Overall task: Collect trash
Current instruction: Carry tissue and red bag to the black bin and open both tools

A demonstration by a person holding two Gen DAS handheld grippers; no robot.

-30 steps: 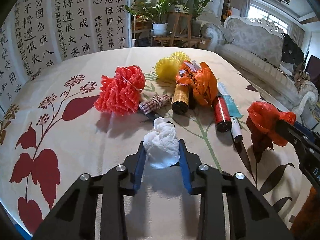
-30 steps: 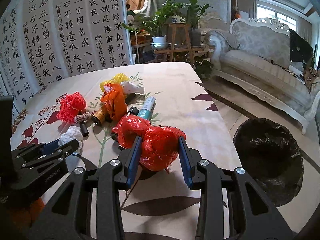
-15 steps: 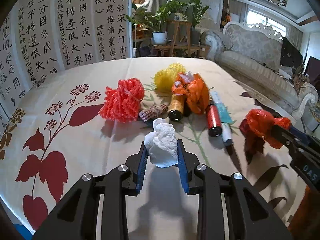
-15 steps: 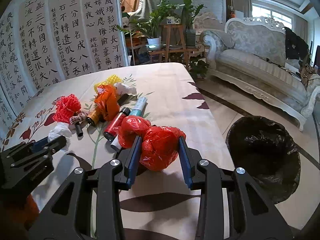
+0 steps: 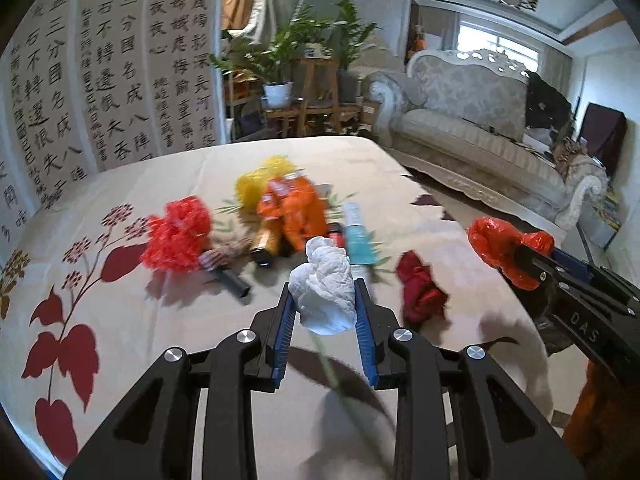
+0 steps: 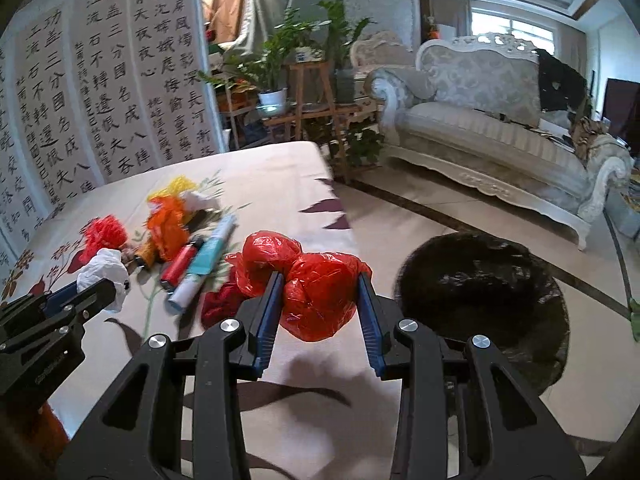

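Observation:
My left gripper is shut on a crumpled white wad, held above the flowered tablecloth. The right gripper is shut on a knotted red plastic bag, lifted near the table's right edge. In the left wrist view that red bag hangs at the far right. A round bin with a black liner stands on the floor just right of the table. In the right wrist view the white wad shows at the left.
More trash lies mid-table: red mesh, yellow mesh, an orange bag, a brown bottle, a blue tube, a black tube, a dark red wad. A sofa stands beyond the bin.
Both grippers have lifted and swung right with their loads. The bin looms larger in the right wrist view. A dark red wad now lies uncovered on the cloth.

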